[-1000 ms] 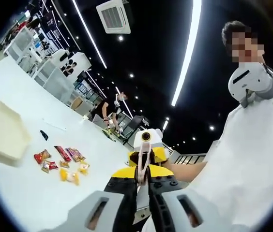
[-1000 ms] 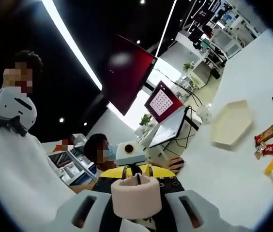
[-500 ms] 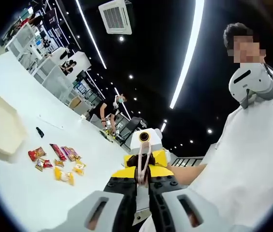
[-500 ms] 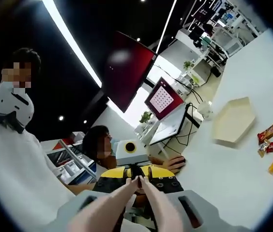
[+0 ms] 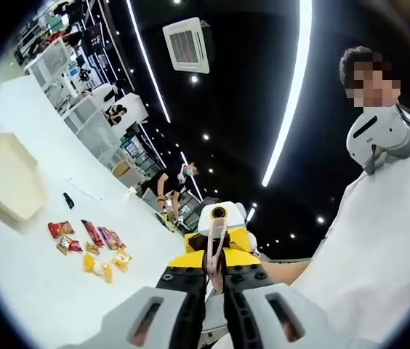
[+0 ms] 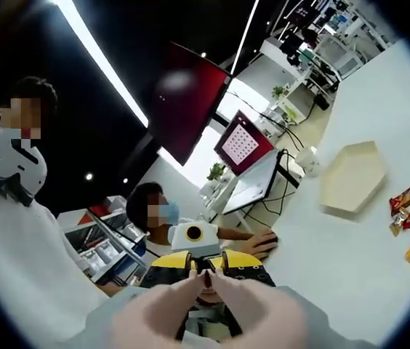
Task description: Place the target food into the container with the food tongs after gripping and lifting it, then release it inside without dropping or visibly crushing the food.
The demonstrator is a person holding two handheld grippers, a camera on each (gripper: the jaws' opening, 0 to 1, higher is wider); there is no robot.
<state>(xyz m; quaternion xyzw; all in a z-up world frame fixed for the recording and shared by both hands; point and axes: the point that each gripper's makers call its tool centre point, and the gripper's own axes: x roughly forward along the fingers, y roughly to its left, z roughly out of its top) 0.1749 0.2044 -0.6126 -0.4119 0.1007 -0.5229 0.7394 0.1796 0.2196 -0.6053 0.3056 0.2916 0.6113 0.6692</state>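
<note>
Snack packets (image 5: 89, 243) lie loose on the white surface (image 5: 38, 291), just beside the cream container (image 5: 9, 178).
Left tool (image 5: 214, 273) together, clamped on tongs (image 5: 214, 243); right tool (image 6: 206, 280) together on pale tongs (image 6: 190, 305).

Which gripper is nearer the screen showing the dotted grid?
Left, probably: the right gripper, holding the tongs, looks past the left gripper toward the screen.

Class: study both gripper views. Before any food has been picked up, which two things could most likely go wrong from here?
1. The food tongs hang in the air between the left gripper and the right gripper; a loose hold could let them slip.
2. The snack packets lie bunched together, apart from the container, so the tongs may catch two or drop one over the table.
</note>
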